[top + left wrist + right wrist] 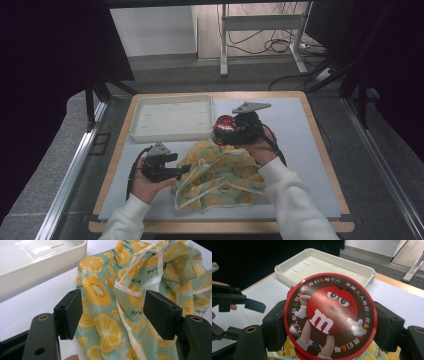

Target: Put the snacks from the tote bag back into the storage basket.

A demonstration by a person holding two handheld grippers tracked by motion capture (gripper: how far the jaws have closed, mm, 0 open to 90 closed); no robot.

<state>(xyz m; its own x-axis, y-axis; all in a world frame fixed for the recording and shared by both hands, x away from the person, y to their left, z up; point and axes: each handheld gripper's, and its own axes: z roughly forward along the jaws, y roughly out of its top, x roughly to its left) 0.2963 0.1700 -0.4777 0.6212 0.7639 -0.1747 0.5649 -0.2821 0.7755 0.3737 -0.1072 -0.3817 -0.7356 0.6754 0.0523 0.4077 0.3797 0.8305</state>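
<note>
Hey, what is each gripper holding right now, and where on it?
The right gripper clamps the round red candy tin across its rim, one pad on each side. The left gripper holds nothing; its open jaws straddle the fruit-print cloth.

A white tray (172, 119) (shallow, bare inside) sits at the table's (320, 150) far-left.

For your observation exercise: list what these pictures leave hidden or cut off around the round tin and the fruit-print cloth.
- Round tin: underside faces away; lower rim cut by the right gripper view's bottom edge.
- Fruit-print cloth: contents, if any, hidden by its folds.
- White tray: cut off by the left gripper view's top edge.
</note>
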